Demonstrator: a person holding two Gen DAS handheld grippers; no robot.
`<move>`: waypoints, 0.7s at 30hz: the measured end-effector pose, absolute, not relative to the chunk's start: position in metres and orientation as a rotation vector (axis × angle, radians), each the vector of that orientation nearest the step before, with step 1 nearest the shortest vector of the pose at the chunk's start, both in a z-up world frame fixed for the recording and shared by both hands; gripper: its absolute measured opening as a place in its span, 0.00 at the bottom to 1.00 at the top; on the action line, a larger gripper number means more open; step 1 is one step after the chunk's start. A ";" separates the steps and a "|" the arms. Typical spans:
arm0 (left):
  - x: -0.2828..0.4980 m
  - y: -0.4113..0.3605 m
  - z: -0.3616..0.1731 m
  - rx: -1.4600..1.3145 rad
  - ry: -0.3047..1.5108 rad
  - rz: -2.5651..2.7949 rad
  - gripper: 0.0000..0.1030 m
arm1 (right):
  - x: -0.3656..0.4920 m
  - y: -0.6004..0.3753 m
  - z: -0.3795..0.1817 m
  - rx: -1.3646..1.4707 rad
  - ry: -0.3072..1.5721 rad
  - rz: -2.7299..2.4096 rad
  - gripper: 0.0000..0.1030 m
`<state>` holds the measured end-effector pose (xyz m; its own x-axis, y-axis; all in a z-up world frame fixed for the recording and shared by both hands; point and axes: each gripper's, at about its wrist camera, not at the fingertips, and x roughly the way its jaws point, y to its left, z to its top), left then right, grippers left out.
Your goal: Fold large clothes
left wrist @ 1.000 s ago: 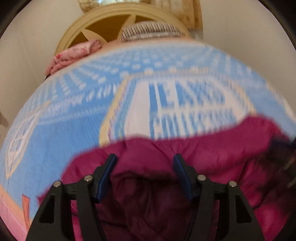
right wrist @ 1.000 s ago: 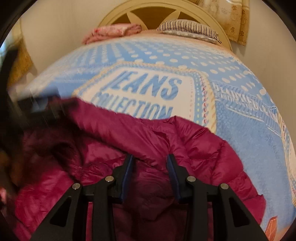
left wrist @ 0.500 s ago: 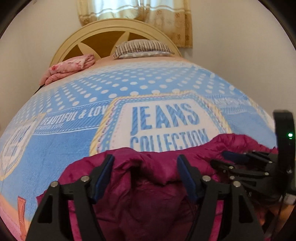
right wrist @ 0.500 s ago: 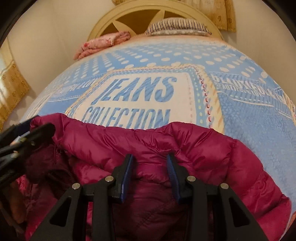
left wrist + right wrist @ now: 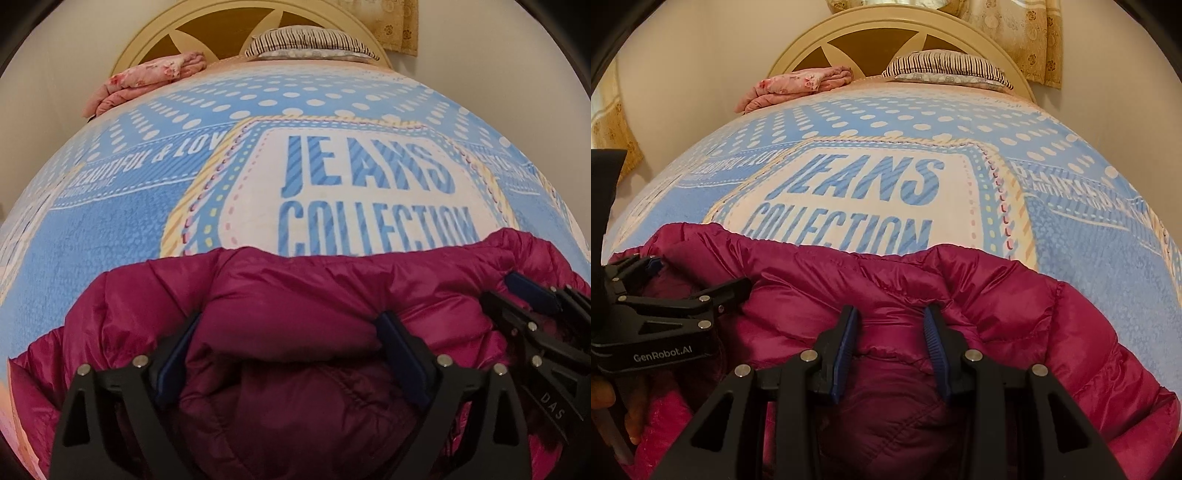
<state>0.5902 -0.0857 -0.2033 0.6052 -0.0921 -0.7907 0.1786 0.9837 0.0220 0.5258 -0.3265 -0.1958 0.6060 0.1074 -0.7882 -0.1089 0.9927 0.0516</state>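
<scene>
A magenta puffer jacket (image 5: 295,291) lies bunched on the near part of the bed, also in the right wrist view (image 5: 997,306). My left gripper (image 5: 291,332) has its jaws wide apart, with a thick fold of the jacket bulging between them. My right gripper (image 5: 890,325) has its jaws set closer, with a narrower fold of the jacket between the blue pads. The right gripper shows at the right edge of the left wrist view (image 5: 535,314), and the left gripper at the left edge of the right wrist view (image 5: 665,295).
The bed carries a blue "JEANS COLLECTION" blanket (image 5: 147,221). At its head lie a folded pink cloth (image 5: 147,77) and a striped pillow (image 5: 310,44) against a cream headboard (image 5: 905,26). Walls flank both sides; curtains (image 5: 1027,33) hang behind.
Both grippers have dropped lower and closer to the jacket. The jacket's upper edge now lies further up over the blanket's lettering. The left jaws have spread wider.
</scene>
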 end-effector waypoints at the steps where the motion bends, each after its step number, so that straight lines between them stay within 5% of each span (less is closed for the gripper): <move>1: 0.591 -0.086 -0.204 0.105 0.907 -0.150 0.96 | 0.526 -0.327 -0.196 0.001 0.910 0.126 0.38; 21: 0.591 -0.086 -0.206 0.094 0.922 -0.145 1.00 | 0.526 -0.317 -0.198 -0.076 0.909 0.084 0.39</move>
<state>0.5911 -0.0857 -0.2057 0.5955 -0.0840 -0.7989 0.1646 0.9862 0.0190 0.5262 -0.3172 -0.1980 0.6112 0.0408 -0.7904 -0.1053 0.9940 -0.0302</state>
